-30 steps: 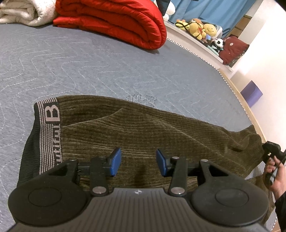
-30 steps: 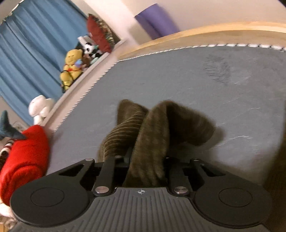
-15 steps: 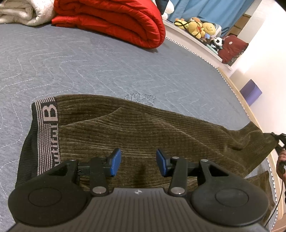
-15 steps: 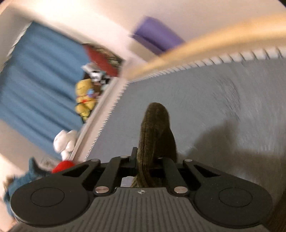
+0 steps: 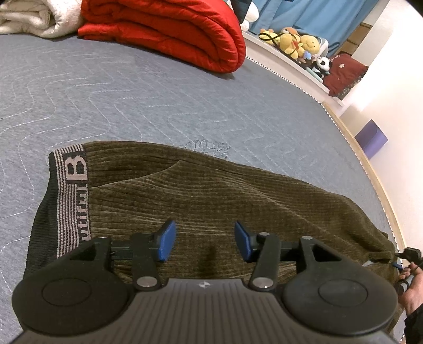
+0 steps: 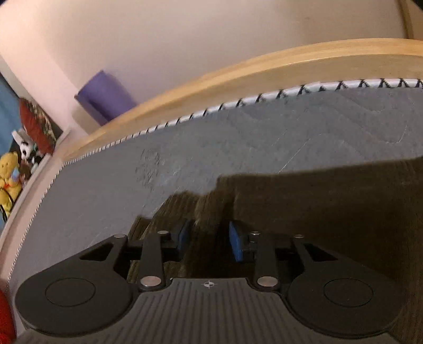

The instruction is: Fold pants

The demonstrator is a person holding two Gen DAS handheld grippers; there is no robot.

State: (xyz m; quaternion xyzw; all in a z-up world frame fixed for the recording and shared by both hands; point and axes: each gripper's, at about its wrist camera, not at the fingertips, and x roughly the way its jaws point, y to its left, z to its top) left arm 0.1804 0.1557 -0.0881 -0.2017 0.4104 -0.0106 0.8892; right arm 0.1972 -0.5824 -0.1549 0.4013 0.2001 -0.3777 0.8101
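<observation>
1. Olive corduroy pants (image 5: 216, 195) lie flat across the grey quilted mattress (image 5: 132, 92), waistband (image 5: 71, 201) at the left, legs running off to the right.
2. The waistband is dark with pale stripes and a big letter B, and it lies flat on the mattress.
3. Over the middle of the pants hangs the left gripper (image 5: 203, 242), its blue pads (image 5: 166, 240) apart with bare cloth showing between them; its jaws have just been opening a little.
4. Behind, a white blanket (image 5: 31, 18) and a folded red quilt (image 5: 169, 31) sit at the far edge.
5. At the right, near the wooden bed frame (image 6: 264, 68), the right gripper (image 6: 208, 240) sits at the leg end. Its jaws have just been opening; a blurred fold of cloth is between the pads, which now stand clear of it.
6. A hand (image 5: 409, 280) shows at the right edge.
</observation>
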